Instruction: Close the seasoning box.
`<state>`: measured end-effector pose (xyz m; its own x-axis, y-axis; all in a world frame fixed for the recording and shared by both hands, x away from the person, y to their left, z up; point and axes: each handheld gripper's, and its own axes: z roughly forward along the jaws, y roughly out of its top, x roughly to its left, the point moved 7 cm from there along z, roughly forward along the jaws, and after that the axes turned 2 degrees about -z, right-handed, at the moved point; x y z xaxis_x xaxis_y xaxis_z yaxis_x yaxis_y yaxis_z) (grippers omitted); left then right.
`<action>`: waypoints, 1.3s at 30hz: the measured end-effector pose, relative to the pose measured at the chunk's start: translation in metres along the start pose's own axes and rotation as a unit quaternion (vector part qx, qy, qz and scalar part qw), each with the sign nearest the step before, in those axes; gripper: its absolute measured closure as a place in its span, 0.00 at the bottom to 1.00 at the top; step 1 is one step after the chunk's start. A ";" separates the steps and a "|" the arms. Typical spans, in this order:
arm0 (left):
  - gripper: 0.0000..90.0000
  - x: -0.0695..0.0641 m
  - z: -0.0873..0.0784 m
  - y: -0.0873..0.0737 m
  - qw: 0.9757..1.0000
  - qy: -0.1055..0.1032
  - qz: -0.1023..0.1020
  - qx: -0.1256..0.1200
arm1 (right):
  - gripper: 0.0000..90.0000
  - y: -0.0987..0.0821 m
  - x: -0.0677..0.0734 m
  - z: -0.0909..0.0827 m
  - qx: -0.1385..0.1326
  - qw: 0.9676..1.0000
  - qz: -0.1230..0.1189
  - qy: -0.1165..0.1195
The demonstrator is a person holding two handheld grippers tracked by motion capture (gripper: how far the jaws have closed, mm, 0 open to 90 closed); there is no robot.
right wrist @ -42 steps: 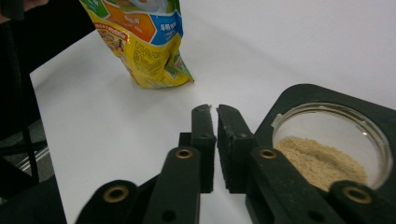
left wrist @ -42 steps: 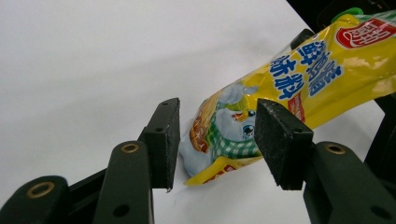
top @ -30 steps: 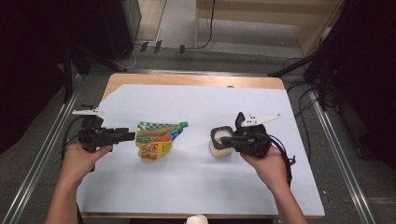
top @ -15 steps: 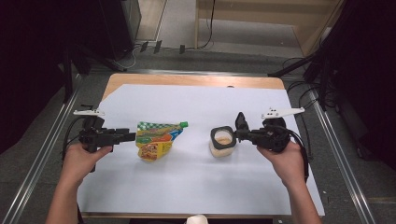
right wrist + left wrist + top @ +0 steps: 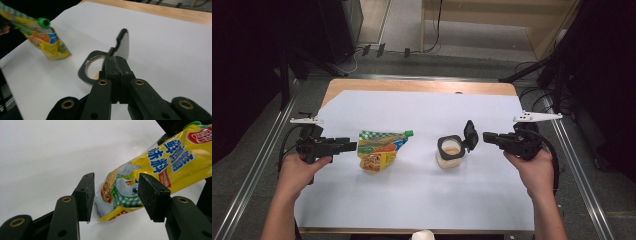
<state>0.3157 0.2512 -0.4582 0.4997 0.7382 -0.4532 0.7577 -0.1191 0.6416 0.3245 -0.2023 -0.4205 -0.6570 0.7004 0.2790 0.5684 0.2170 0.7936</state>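
A white sheet (image 5: 422,200) is covering the wooden table (image 5: 412,86), with dark floor and cables lying beyond. The left gripper (image 5: 115,195) is sitting with its jaws apart around the bottom end of a yellow sauce pouch (image 5: 160,167), pads not pressing on it. The pouch looks soft, light and slippery, so its stiff sealed edge or green cap (image 5: 44,22) seems the safest hold. The right gripper (image 5: 117,65) is hovering fully closed and empty beside a small jar (image 5: 450,152) whose hinged lid (image 5: 470,135) is standing open.
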 end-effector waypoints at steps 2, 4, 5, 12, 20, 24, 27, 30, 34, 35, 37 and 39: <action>0.55 0.000 0.000 0.000 1.000 0.000 0.000 0.000 | 1.00 -0.004 -0.003 0.006 0.002 1.000 0.014 -0.002; 0.55 0.000 0.000 0.000 1.000 0.000 -0.001 0.001 | 1.00 -0.008 -0.006 0.014 0.008 1.000 0.019 -0.006; 0.55 0.000 0.000 0.000 1.000 -0.001 -0.001 0.001 | 1.00 -0.010 -0.007 0.019 0.012 1.000 0.021 -0.007; 0.54 0.002 -0.002 -0.001 1.000 0.001 -0.003 -0.002 | 1.00 -0.019 -0.007 0.039 0.022 0.999 0.026 -0.004; 0.54 0.003 -0.002 -0.002 1.000 0.005 -0.004 0.001 | 1.00 -0.019 -0.002 0.045 0.016 1.000 0.026 0.000; 0.53 0.004 -0.002 -0.002 1.000 0.006 -0.004 0.001 | 1.00 -0.019 0.002 0.048 0.018 1.000 0.022 -0.001; 0.53 0.004 -0.001 -0.002 1.000 0.005 -0.004 0.002 | 1.00 -0.018 0.005 0.049 0.016 1.000 0.021 0.001; 0.53 0.003 -0.001 -0.002 1.000 0.005 -0.005 0.004 | 1.00 -0.016 0.009 0.050 0.010 1.000 0.020 0.005; 0.53 0.004 -0.002 -0.002 1.000 0.005 -0.007 0.004 | 1.00 -0.015 0.015 0.053 0.010 1.000 0.016 0.007; 0.53 0.004 -0.002 -0.002 1.000 0.005 -0.007 0.003 | 1.00 -0.015 0.016 0.054 0.011 1.000 0.014 0.008; 0.53 0.004 -0.003 -0.002 1.000 0.005 -0.009 0.001 | 1.00 -0.014 0.019 0.055 0.011 1.000 0.012 0.010; 0.53 0.005 -0.003 -0.002 1.000 0.006 -0.008 0.002 | 1.00 -0.014 0.021 0.057 0.012 1.000 0.007 0.011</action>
<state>0.3152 0.2572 -0.4599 0.4825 0.7474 -0.4567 0.7674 -0.1094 0.6318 0.3306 -0.1522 -0.4566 -0.6586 0.6892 0.3021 0.5895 0.2229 0.7764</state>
